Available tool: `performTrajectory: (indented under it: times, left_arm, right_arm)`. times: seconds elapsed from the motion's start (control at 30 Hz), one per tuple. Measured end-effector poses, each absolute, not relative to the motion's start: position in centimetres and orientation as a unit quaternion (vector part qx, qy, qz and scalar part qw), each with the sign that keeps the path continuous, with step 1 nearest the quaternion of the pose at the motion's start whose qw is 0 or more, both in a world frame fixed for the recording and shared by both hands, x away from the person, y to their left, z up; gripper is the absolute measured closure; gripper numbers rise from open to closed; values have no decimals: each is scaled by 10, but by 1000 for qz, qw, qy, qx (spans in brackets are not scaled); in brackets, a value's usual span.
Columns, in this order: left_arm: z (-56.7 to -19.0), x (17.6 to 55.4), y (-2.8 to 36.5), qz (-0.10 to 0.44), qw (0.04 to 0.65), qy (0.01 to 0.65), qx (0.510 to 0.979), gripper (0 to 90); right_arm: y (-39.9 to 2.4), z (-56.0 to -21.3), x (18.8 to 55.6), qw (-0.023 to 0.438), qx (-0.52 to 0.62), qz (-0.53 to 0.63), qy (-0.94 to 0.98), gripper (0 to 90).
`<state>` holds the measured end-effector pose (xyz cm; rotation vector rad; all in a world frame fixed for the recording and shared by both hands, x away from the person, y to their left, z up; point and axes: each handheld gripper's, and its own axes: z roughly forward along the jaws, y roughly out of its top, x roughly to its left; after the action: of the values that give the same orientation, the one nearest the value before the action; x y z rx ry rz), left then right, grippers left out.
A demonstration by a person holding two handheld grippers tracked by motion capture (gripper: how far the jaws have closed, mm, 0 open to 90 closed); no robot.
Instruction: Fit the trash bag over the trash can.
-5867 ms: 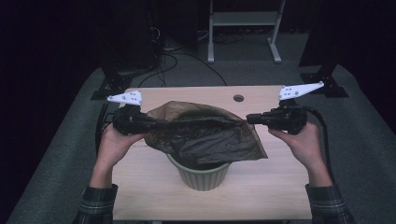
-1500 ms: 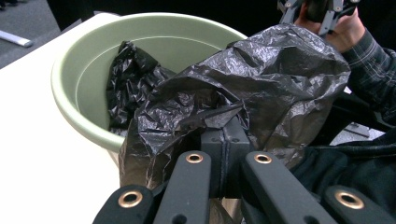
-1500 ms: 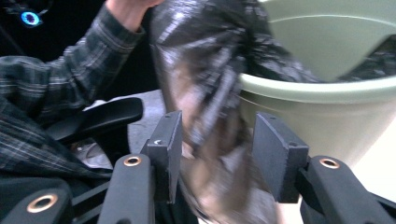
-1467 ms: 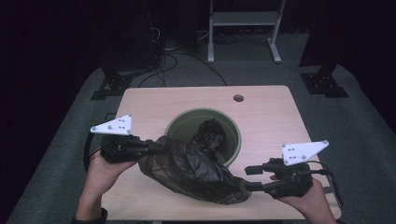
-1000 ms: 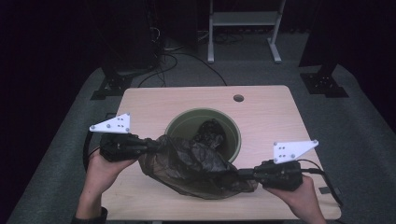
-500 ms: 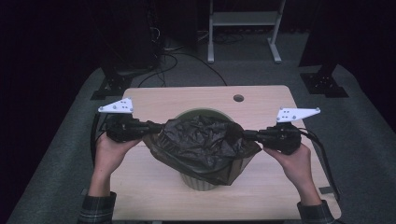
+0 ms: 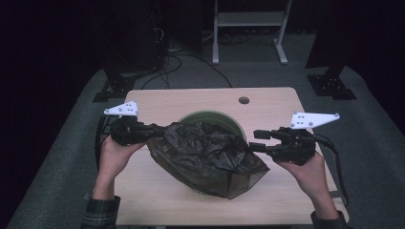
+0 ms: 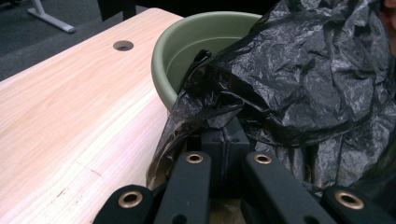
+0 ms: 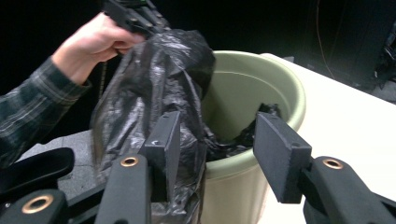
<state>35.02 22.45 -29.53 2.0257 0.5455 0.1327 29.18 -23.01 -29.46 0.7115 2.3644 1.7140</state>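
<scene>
The left gripper (image 7: 160, 131) sits at about nine o'clock from the green bucket (image 7: 210, 119). Its jaws are squeezed tight on the edge of the black plastic bag (image 7: 205, 155), and the bag bunches up right over them in the left gripper view. The right gripper (image 7: 256, 140) is at about three o'clock from the bucket. Its jaws have just been opening and now stand apart. One pad (image 9: 161, 149) rests against the bag, but nothing is pinched. The bag hangs over the front of the bucket, on the wooden table (image 7: 153, 191), with part tucked inside.
</scene>
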Motion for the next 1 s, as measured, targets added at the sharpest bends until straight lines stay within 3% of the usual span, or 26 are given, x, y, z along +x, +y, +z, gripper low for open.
performTrajectory:
  times: [0.5, 0.53, 0.67, 0.7, 0.77, 1.0]
  left_arm:
    - [-292, 344, 222, 55, 493, 221, 840, 899]
    - [-292, 344, 222, 55, 492, 220, 840, 899]
    - [-291, 345, 220, 56, 494, 221, 839, 899]
    - [-291, 346, 220, 57, 494, 221, 839, 899]
    - [-291, 350, 222, 59, 495, 224, 837, 899]
    - [-294, 371, 222, 66, 497, 241, 831, 899]
  right_arm:
    - [-240, -329, 223, 55, 226, 523, 820, 439]
    - [-239, -332, 222, 54, 225, 521, 821, 454]
    - [-228, -337, 228, 51, 212, 530, 819, 811]
    - [-227, -336, 230, 52, 211, 533, 818, 850]
    - [-228, -332, 237, 60, 213, 544, 809, 890]
    - [-242, -315, 279, 81, 243, 575, 777, 893]
